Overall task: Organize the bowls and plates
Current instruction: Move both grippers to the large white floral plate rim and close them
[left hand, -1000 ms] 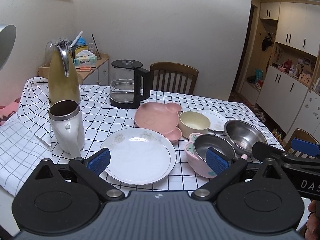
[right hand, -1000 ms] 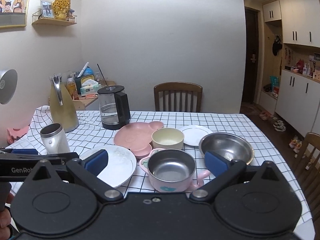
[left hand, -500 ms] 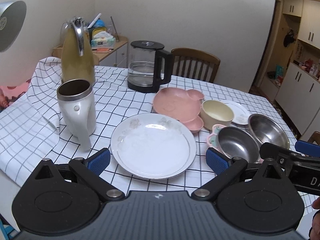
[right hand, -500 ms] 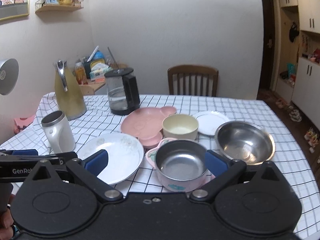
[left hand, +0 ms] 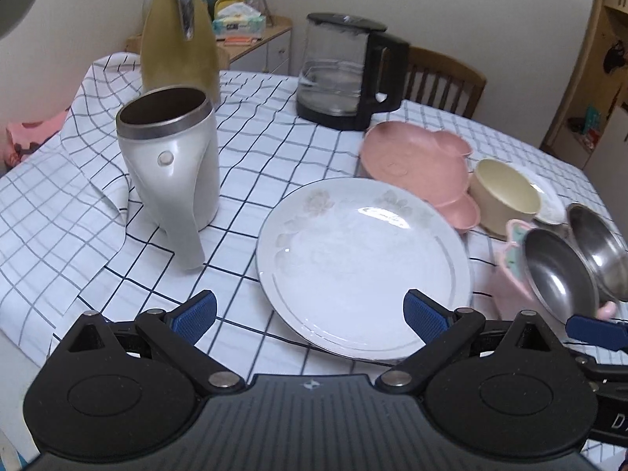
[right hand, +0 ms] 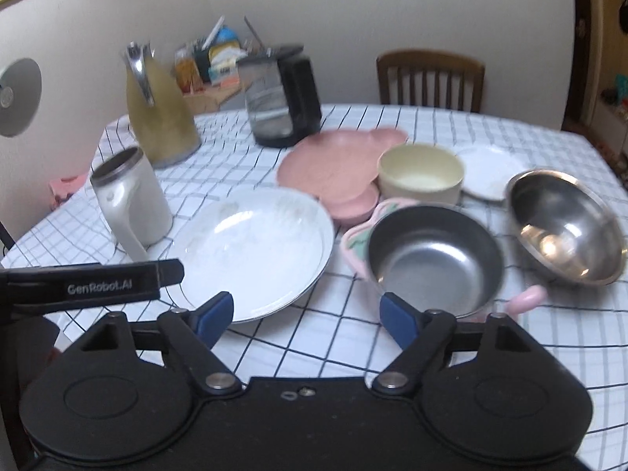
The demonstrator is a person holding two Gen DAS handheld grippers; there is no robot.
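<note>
A large white plate [left hand: 361,259] [right hand: 255,251] lies on the checked tablecloth near the front edge. Behind it are a pink bear-shaped plate [left hand: 416,157] [right hand: 337,165], a cream bowl [left hand: 504,194] [right hand: 420,172] and a small white plate [right hand: 490,172]. To the right stand a pink bowl with a steel liner [left hand: 557,274] [right hand: 435,259] and a steel bowl [left hand: 600,243] [right hand: 565,223]. My left gripper [left hand: 310,316] is open just short of the white plate's near rim. My right gripper [right hand: 306,318] hovers between the white plate and the pink bowl, jaws closing, holding nothing.
A white steel-rimmed mug [left hand: 172,165] stands left of the plate. A yellow jug [left hand: 176,39] and a glass kettle [left hand: 345,78] stand at the back. A wooden chair [right hand: 429,78] is behind the table. A cluttered side cabinet [left hand: 251,35] sits at the back left.
Both grippers have come down and forward toward the dishes, tilting more steeply at the table. The right gripper's jaws have narrowed. The dishes have not moved.
</note>
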